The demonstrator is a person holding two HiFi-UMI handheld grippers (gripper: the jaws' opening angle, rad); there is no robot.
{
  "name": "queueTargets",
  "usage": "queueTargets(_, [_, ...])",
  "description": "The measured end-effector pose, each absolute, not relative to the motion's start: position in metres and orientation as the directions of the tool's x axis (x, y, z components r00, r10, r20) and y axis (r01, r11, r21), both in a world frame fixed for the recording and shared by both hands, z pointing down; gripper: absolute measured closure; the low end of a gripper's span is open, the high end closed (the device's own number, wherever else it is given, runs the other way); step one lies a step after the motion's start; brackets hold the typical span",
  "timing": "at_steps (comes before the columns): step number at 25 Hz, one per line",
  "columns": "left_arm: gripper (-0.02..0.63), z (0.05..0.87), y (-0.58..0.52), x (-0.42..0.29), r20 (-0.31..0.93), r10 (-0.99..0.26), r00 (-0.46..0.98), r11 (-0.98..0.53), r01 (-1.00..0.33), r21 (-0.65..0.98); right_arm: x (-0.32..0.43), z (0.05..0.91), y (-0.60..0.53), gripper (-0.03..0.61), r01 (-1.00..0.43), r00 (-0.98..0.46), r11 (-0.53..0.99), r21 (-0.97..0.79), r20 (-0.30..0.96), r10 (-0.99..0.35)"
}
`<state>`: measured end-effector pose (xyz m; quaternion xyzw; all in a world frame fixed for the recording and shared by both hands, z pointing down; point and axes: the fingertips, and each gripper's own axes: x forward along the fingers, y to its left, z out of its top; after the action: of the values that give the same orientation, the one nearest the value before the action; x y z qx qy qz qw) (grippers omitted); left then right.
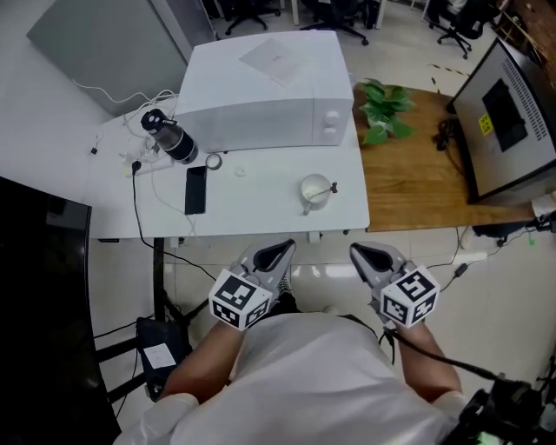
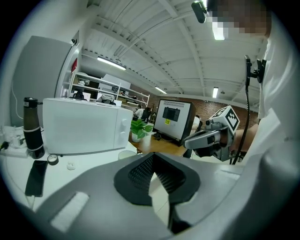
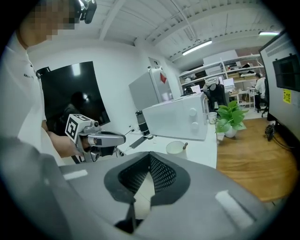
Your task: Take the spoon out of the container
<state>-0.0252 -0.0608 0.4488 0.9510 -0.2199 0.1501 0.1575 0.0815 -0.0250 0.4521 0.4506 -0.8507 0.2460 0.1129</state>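
The left gripper (image 1: 280, 251) hangs just short of the table's near edge, close in front of the person, its jaws pressed together on nothing. Further in on the white table (image 1: 261, 217), a little right of centre, stands the container (image 1: 311, 189), a small white cup. The spoon (image 1: 327, 188) leans in it, its handle poking out over the right rim. The right gripper (image 1: 362, 253) sits level with the left one, also short of the table, with its jaws closed and empty.

The task looks to be at its start: the reach for the spoon, with nothing touched yet. The next move calls for one gripper, probably the right since the handle leans that way, to spread its jaws. It would then go forward over the edge and close on the handle above the rim. The cup looks light and could tip, so the other gripper might steady it.

Across the table from the left are a dark bottle (image 1: 172, 139) among cables (image 1: 137, 169), a black phone (image 1: 195, 189) lying flat, and a white microwave (image 1: 269, 96) at the back. To the right, a wooden table (image 1: 417, 187) carries a potted plant (image 1: 385, 109) and a monitor (image 1: 508, 113). Office chairs (image 1: 252, 10) stand on the pale floor beyond.
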Motion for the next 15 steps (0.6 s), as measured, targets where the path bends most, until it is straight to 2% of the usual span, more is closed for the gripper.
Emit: queueTargets(15, [0.609, 0.458, -0.140, -0.044, 0.342, -0.192, 0.920, -0.919, -0.290, 0.265, 0.047, 0.447, -0.121, 0.571, -0.890, -0.452, 0.361, -0.279, 0.432, -0.780])
